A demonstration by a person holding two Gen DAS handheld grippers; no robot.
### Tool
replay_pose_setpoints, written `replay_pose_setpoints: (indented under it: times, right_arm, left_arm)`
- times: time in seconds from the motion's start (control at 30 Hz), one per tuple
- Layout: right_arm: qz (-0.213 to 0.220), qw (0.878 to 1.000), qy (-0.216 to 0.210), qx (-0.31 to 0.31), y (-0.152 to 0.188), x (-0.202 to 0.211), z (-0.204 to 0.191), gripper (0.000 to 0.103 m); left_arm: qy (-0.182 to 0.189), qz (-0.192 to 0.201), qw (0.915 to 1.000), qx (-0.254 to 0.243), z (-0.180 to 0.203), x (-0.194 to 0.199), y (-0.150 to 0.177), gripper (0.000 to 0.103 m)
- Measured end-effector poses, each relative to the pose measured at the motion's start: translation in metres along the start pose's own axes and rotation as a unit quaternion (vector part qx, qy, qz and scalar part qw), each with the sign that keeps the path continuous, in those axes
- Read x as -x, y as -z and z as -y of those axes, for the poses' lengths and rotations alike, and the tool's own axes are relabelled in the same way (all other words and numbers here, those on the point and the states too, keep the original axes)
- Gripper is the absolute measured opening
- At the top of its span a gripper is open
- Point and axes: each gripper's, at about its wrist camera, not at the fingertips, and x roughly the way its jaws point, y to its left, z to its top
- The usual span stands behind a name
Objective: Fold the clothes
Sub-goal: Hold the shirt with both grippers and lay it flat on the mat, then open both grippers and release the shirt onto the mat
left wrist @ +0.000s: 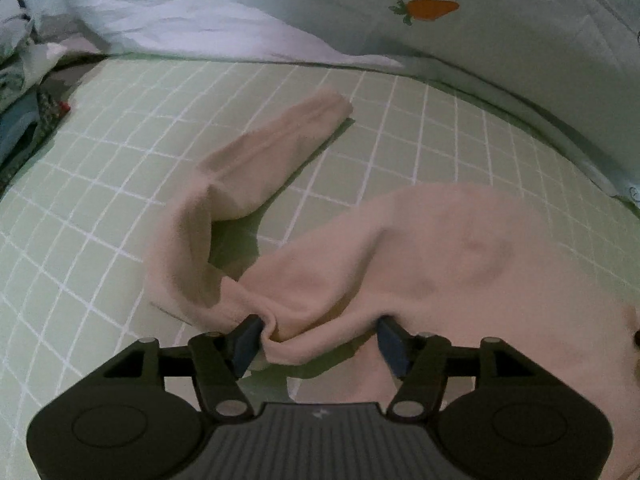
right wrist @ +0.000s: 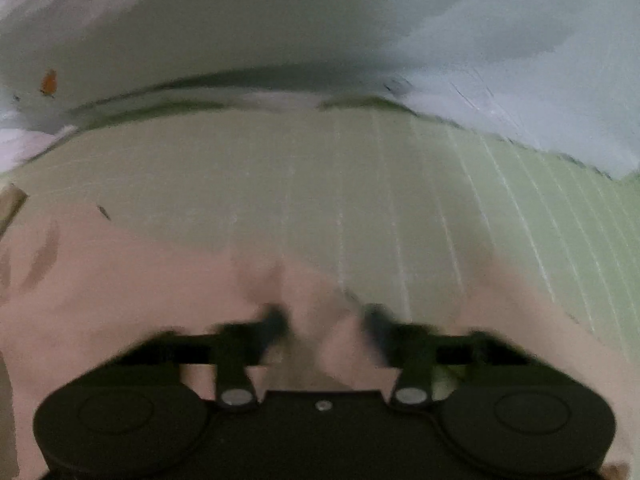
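A pale pink long-sleeved garment (left wrist: 420, 248) lies on the green checked bed sheet (left wrist: 100, 200). One sleeve (left wrist: 280, 140) stretches away toward the far side. My left gripper (left wrist: 320, 340) is open just above the garment's near edge. A fold of the pink cloth lies between its fingers and touches only the left pad (left wrist: 248, 340). The right wrist view is smeared by motion. There my right gripper (right wrist: 326, 320) hovers over the same pink garment (right wrist: 120, 280), its fingers apart with pink cloth between them.
A pale quilt with a carrot print (left wrist: 436, 8) is bunched along the far side of the bed, and it also shows as the quilt (right wrist: 280, 20) in the right wrist view. A pile of other clothes (left wrist: 20, 80) sits at the far left. Bare sheet (right wrist: 400, 200) lies beyond the garment.
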Motion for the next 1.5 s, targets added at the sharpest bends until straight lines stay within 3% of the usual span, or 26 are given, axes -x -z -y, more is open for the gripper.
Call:
replay_pose_setpoints:
  times: [0.17,0.27,0.37,0.4,0.43,0.47,0.53,0.6,0.73,0.93,1.1,1.17,1.27,1.37,1.4,1.43,1.47,1.5]
  right_arm:
    - [0.02,0.998,0.022,0.054,-0.042,-0.033,-0.026,0.007]
    - [0.025,0.998,0.03,0.054,-0.073,-0.055,-0.032,0.009]
    - [0.026,0.996,0.051,0.07,-0.095,-0.058,-0.041,0.022]
    - [0.036,0.995,0.058,0.071,-0.094,-0.049,-0.045,0.032]
    - [0.044,0.995,0.062,0.068,-0.091,-0.039,-0.048,0.048]
    - [0.047,0.995,0.062,0.06,-0.083,-0.028,-0.051,0.054]
    - [0.046,0.996,0.059,0.04,-0.062,-0.005,-0.057,0.081]
    - [0.033,0.998,0.06,0.011,-0.03,0.016,-0.068,0.092]
    - [-0.008,0.999,0.034,-0.042,0.04,0.058,-0.095,0.099]
    - [-0.037,0.998,-0.009,-0.046,0.11,0.103,-0.144,0.097]
    - [-0.034,0.998,-0.045,-0.013,0.12,0.119,-0.182,0.094]
    - [-0.044,0.998,-0.039,-0.007,0.126,0.117,-0.193,0.091]
    - [-0.064,0.998,-0.006,-0.026,0.136,0.108,-0.199,0.078]
    - [-0.054,0.997,-0.002,-0.052,0.144,0.111,-0.196,0.065]
    - [-0.05,0.997,-0.001,-0.056,0.145,0.112,-0.194,0.045]
    - [-0.047,0.997,0.0,-0.062,0.148,0.114,-0.193,0.034]
    - [-0.042,0.997,-0.004,-0.071,0.15,0.117,-0.19,0.03]
    - [-0.038,0.996,-0.011,-0.083,0.153,0.122,-0.187,0.015]
  left_arm:
    - [-0.014,0.014,0.9997,-0.017,0.008,-0.012,-0.01,0.071]
    - [0.0,0.015,0.9998,0.01,0.003,-0.011,-0.016,0.071]
    - [0.012,0.018,0.9994,0.028,-0.004,-0.002,-0.015,0.072]
    - [0.012,0.019,0.9994,0.026,-0.007,0.003,-0.012,0.072]
    - [0.011,0.018,0.9995,0.022,-0.009,0.008,-0.007,0.072]
    - [0.009,0.016,0.9997,0.018,-0.012,0.013,-0.001,0.072]
    - [0.013,0.006,0.9998,0.013,-0.018,0.022,0.014,0.073]
    - [0.023,-0.012,0.9996,0.013,-0.025,0.031,0.034,0.075]
    - [0.042,-0.043,0.9979,0.025,-0.038,0.048,0.074,0.075]
    - [0.073,-0.052,0.9959,0.004,-0.046,0.075,0.121,0.076]
    - [0.094,-0.036,0.9944,-0.033,-0.051,0.099,0.143,0.076]
    - [0.101,-0.03,0.9935,-0.044,-0.054,0.107,0.149,0.078]
    - [0.105,-0.024,0.9927,-0.053,-0.062,0.116,0.158,0.078]
    - [0.107,-0.023,0.9925,-0.053,-0.074,0.12,0.163,0.078]
    - [0.108,-0.023,0.9924,-0.053,-0.078,0.121,0.165,0.079]
    - [0.109,-0.025,0.9924,-0.05,-0.082,0.121,0.166,0.079]
    - [0.111,-0.028,0.9924,-0.046,-0.085,0.119,0.166,0.079]
    - [0.112,-0.031,0.9923,-0.042,-0.088,0.118,0.167,0.079]
